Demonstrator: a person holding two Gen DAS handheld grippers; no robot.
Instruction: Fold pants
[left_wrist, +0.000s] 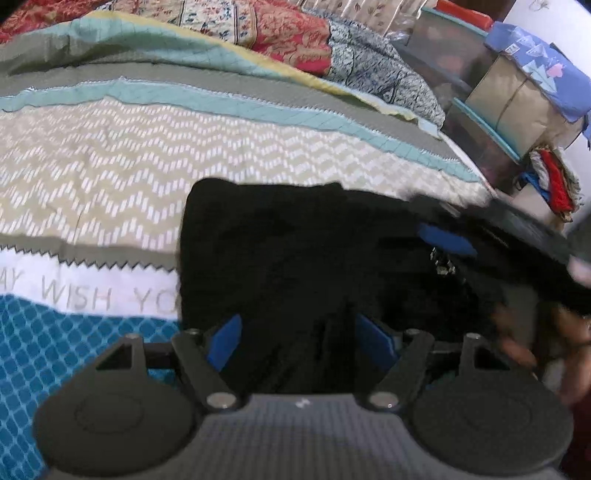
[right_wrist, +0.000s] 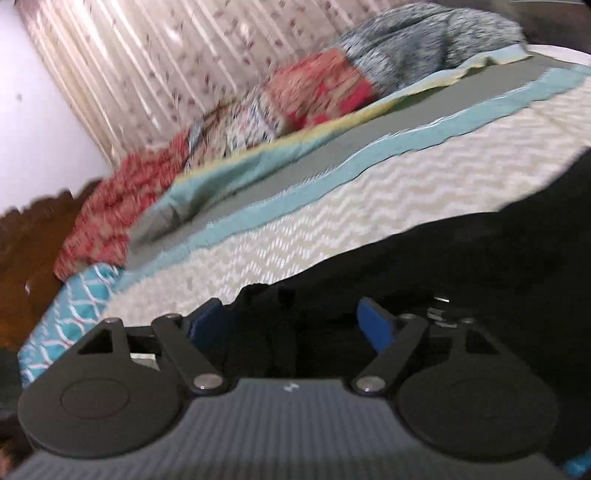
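Pants (left_wrist: 295, 258), black, lie in a compact dark block on the patterned bedspread (left_wrist: 110, 166), near the bed's front edge and close under both tools. From their squared outline I judge the fold well advanced, though the dark cloth hides the layers and I cannot count them.

My largest concern is the fold coming undone. The left gripper (left_wrist: 295, 338) stands with its jaws fairly wide, blue pads either side of the cloth; I cannot tell whether they press on it, since black fabric fills the gap and shows no pinch. If I draw that hand back with cloth snagged on a pad, the top layer would drag and open.

Second: the right gripper (right_wrist: 295, 325) has its jaws spread wide over the pants, and nothing appears pinched between them. Its view is heavily blurred, so I cannot confirm clearance. In the left view it crosses above the right side of the pants; a sweep at that speed could catch the edge.

Third: the two tools are close together, and a collision could knock the block askew.

Lesser: a small metallic fitting (left_wrist: 443, 264), unclear in kind, could hook a pad.
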